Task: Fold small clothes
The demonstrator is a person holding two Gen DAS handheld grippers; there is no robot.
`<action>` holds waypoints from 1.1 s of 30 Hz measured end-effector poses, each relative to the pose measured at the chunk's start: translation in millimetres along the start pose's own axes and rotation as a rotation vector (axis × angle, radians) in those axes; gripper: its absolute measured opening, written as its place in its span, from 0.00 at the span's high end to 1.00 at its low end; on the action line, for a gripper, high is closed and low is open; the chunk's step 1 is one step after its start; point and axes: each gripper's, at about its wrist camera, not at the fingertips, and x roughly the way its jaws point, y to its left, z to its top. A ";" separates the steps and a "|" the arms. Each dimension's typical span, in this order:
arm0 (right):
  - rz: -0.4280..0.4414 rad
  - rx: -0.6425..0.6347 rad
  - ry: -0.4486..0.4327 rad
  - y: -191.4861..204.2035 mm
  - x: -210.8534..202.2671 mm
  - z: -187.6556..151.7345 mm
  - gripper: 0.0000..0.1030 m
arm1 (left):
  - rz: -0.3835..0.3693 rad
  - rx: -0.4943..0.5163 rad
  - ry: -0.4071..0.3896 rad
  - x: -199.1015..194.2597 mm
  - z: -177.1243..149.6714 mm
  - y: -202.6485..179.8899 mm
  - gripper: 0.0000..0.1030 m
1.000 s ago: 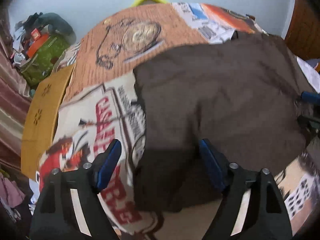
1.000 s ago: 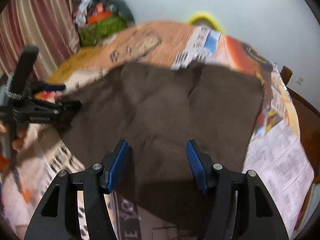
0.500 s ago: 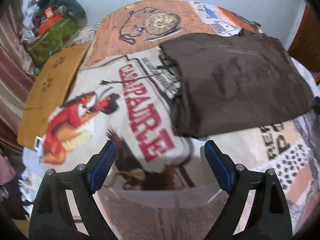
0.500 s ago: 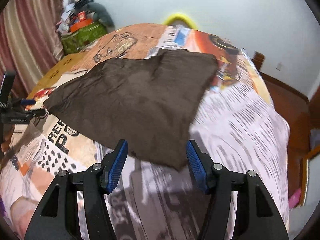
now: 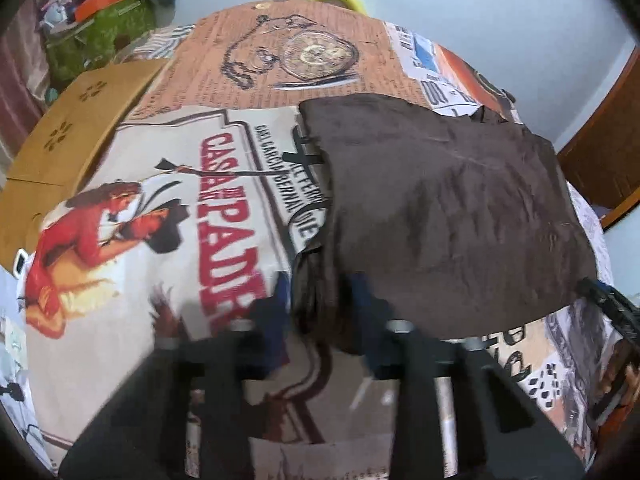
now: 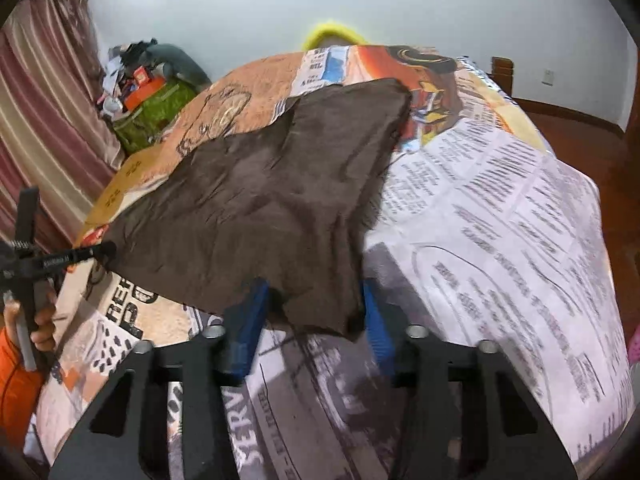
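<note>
A dark brown garment (image 5: 440, 208) lies folded on the printed bedspread (image 5: 160, 240); it also shows in the right wrist view (image 6: 260, 200). My left gripper (image 5: 320, 300) has its blue pads on either side of the garment's near left corner, the cloth bunched between them, the jaws narrowed but blurred. My right gripper (image 6: 316, 316) straddles the garment's near right corner, with the cloth edge between its blue pads and a gap on each side. The left gripper also appears at the left edge of the right wrist view (image 6: 96, 250), its tip at the cloth.
A tan cardboard sheet (image 5: 76, 136) lies at the bed's left side. A green bag with clutter (image 5: 104, 28) stands beyond it by striped curtains (image 6: 44, 120). A wooden floor (image 6: 600, 140) lies past the bed's right edge. A yellow object (image 6: 332, 32) sits behind the bed.
Both grippers drew back from the garment, then came forward onto its near corners. Their jaws have narrowed around the cloth edge, the left more than the right.
</note>
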 end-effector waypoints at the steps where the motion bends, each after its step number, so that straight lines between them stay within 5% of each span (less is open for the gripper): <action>1: -0.005 -0.009 0.003 0.5 2.5 -0.6 0.70 | -0.009 -0.002 0.009 2.1 0.6 -0.7 0.86; 4: -0.026 -0.036 0.000 4.1 5.4 -2.3 0.84 | 0.012 0.017 0.005 2.9 -0.7 -3.7 0.89; 10: -0.006 -0.025 0.016 -5.8 -2.8 -1.4 0.90 | -0.017 0.019 0.033 -7.0 -18.3 -5.0 0.92; 24: -0.084 -0.073 0.028 -20.6 -27.6 1.8 0.91 | -0.088 0.016 0.090 -63.3 -99.9 -48.1 0.94; 30: -0.098 -0.067 0.047 -19.5 -29.3 -3.8 0.87 | 0.045 0.096 0.031 -85.8 -109.3 -52.6 0.65; 33: -0.106 -0.064 0.038 -18.9 -35.8 -6.1 0.79 | 0.094 0.109 -0.011 -96.0 -96.1 -43.8 0.60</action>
